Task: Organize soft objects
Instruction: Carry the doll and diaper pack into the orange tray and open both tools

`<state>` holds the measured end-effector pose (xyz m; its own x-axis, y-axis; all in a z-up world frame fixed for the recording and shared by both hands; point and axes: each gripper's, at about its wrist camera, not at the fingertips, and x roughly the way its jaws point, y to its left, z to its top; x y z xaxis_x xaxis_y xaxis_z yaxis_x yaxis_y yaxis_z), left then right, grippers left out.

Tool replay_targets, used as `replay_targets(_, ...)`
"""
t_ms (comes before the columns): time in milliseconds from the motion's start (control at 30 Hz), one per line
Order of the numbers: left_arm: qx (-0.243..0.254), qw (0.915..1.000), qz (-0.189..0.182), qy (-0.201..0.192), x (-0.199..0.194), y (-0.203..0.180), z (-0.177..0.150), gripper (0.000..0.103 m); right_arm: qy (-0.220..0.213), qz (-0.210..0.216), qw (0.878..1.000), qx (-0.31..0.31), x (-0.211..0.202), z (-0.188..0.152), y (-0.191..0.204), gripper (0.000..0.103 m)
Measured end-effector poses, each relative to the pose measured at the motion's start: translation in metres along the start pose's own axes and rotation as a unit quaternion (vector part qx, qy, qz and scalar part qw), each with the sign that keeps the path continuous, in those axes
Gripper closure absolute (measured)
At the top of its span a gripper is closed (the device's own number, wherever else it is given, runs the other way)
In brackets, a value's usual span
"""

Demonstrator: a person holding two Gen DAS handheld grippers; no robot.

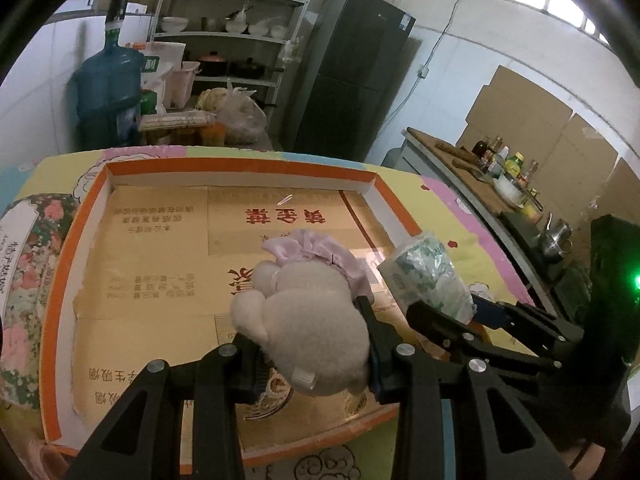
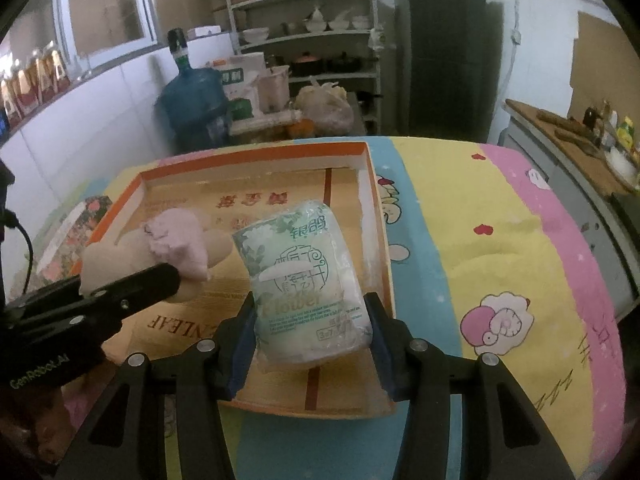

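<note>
My left gripper (image 1: 316,344) has its jaws closed on a cream plush toy (image 1: 308,320) with a pink satin frill at its far end; the pads press into its soft body from both sides, and it hangs over the shallow orange-rimmed cardboard box (image 1: 240,168), toward the box's near right part. My right gripper (image 2: 310,340) holds a wrapped roll of tissue (image 2: 308,276) in green-and-white printed plastic, the blue pads bearing on its lower sides, jaws about half spread around it. The roll stands nearly upright, leaning a little left, above the near right corner of the same box, just inside its white right wall.

From the left wrist, the roll (image 1: 424,276) sits just right of the plush, the two close but apart. From the right wrist, the plush (image 2: 172,248) shows to the left of the roll, above the box floor, which is lined with flattened printed cardboard.

The box lies on a table covered with a cartoon-printed cloth (image 2: 500,240) in yellow, pink and blue bands. A flowered carton (image 2: 76,232) rests beside the box's left edge.
</note>
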<state>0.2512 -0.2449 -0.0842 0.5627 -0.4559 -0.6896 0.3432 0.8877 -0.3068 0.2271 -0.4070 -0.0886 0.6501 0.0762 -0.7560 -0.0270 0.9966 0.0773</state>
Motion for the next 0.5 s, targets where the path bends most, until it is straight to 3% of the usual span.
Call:
replay_targets(300, -0.017, 0.9995, 0.009, 0.024, 0.017, 0.005, 0.000, 0.064, 0.010, 0.004, 1.000, -0.018, 0.011, -0.001, 0.006, 0.051)
replay_targets(500, -0.029, 0.9992, 0.011, 0.026, 0.018, 0.009, 0.001, 0.051, 0.004, 0.009, 1.000, -0.030, 0.013, -0.002, 0.008, 0.048)
